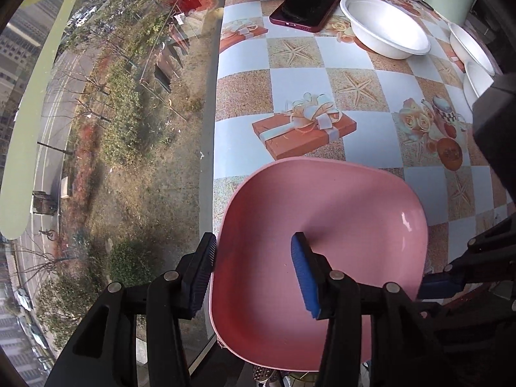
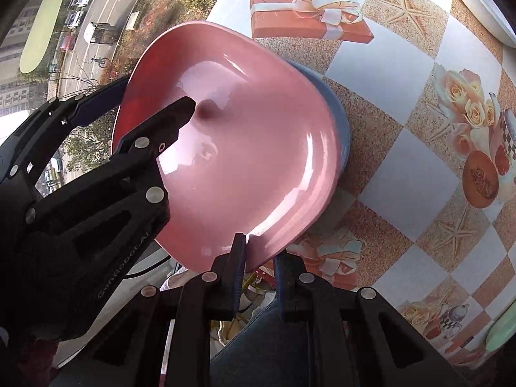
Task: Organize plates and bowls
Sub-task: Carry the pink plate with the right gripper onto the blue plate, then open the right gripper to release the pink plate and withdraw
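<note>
Gripping one pink plate (image 2: 245,148): left tongs (image 1: 254,274) astride its rim, right tongs (image 2: 259,258) clamped.

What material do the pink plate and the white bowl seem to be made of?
Pink plate: probably plastic or melamine, glossy; it shows sharp highlights and a thin rim. White bowl: perhaps ceramic or melamine, smooth, with a duller sheen; the look leaves it open.
</note>
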`<state>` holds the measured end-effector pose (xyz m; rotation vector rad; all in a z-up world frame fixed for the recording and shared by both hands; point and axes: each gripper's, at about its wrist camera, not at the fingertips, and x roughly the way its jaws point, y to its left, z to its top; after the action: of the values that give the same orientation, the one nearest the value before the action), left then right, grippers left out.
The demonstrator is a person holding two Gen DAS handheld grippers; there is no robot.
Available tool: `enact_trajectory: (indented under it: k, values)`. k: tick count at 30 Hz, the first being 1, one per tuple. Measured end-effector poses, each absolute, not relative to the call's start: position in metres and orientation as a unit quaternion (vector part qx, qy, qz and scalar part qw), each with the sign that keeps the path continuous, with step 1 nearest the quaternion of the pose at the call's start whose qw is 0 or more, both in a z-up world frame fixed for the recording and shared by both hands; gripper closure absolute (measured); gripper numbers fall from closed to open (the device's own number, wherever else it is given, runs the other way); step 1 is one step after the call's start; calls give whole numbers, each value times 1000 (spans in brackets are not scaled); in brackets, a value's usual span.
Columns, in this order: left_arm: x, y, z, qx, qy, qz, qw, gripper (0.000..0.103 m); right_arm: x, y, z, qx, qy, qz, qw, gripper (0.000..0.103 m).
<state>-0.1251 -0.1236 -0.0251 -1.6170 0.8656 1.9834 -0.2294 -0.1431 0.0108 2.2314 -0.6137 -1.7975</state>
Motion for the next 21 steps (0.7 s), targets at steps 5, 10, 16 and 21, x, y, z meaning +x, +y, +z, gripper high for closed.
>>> enact_trajectory:
  k: [5,10,16,21]
  values:
    - [-117,-124,-20,-581,307,723,215,28,-225,-117,27,741,-176,-643,77,44]
    - [-118,-131,-12,-592,278,728,203,22,-210,-79,38,736,-172,-653,44,22]
    - [-99,-110,-8,-615,270,704,230,21,-177,-32,42,756,-155,-636,25,22]
    - [-64,-64,-14,-625,312,655,286,21,-133,1,37,778,-166,-606,7,22]
